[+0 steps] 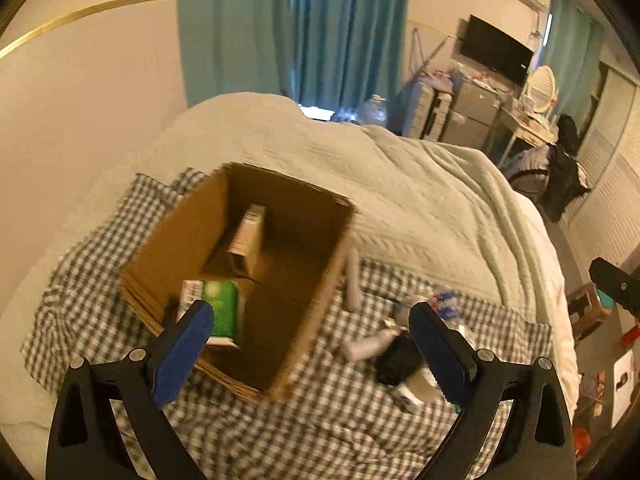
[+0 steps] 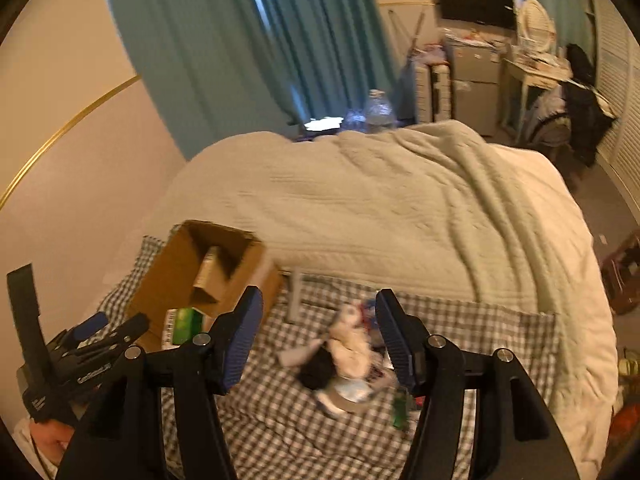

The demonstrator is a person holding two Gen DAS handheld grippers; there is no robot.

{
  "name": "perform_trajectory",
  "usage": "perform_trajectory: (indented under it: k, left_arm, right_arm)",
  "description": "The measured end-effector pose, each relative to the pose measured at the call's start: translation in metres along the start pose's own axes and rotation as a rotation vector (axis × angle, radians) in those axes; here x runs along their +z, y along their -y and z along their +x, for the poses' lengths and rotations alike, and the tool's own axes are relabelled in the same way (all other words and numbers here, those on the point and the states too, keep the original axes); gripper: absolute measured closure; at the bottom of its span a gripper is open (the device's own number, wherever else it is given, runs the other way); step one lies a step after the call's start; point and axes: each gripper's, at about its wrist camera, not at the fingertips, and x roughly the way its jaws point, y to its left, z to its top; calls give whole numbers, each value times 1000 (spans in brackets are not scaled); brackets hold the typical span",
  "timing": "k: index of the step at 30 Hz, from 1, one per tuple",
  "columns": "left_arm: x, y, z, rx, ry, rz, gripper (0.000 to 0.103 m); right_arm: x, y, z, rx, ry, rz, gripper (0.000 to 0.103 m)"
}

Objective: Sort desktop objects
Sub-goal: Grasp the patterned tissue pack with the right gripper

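An open cardboard box [image 1: 240, 280] stands on a checked cloth [image 1: 352, 436] spread over a bed. Inside it lie a green-and-white carton [image 1: 220, 314] and a small pale box [image 1: 248, 236]. My left gripper [image 1: 310, 312] hovers open over the box's near right wall, nothing between its blue pads. Right of the box lie a white tube [image 1: 354, 280] and a blurred heap of small items [image 1: 396, 354]. My right gripper [image 2: 319, 300] is open and empty above that heap [image 2: 348, 356]. In the right wrist view, the box [image 2: 180, 264] and the left gripper [image 2: 116, 326] are at lower left.
A pale knitted blanket [image 2: 400, 208] covers the bed beyond the cloth. A plain wall [image 1: 80, 100] runs along the left, with teal curtains [image 1: 300, 32] behind. Water bottles [image 2: 376, 110] stand past the bed's far edge. Furniture and clutter fill the right side of the room.
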Motion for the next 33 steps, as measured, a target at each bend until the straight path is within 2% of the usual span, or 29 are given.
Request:
perform_trajectory:
  k: [3,5,10,14,20,24,27,30,33]
  left_arm:
    - [-18,20,12,-35,-39,-6,2]
    - [-37,34,30,-58,-94,9,2]
    - [-88,64,91,-34,-289,91,2]
    - [-104,77,123,-4,-348,164,2]
    - [-94,90,150,25,-319,220,2]
    - [-93,98,172,59,-300,294,2]
    - [-97,100,184,70,-302,360,2]
    - [-100,98,191,37,-300,388,2]
    - [-101,100,198,20,-294,420,2]
  right_arm:
    - [-8,28,0,-33,-29,32,40]
    - [-14,44,4,-59,-56,44,36]
    - [-37,81,40,-99,-219,41,36]
    - [-55,103,69,-110,-319,88,36]
    - [-77,112,110,-75,-434,160,34]
    - [-91,110,140,-131,-490,55,31]
    - [-104,123,161,-173,-523,17,31]
    - [-117,138,178,-186,-564,20,31]
    - [-122,144,186,-162,-572,41,31]
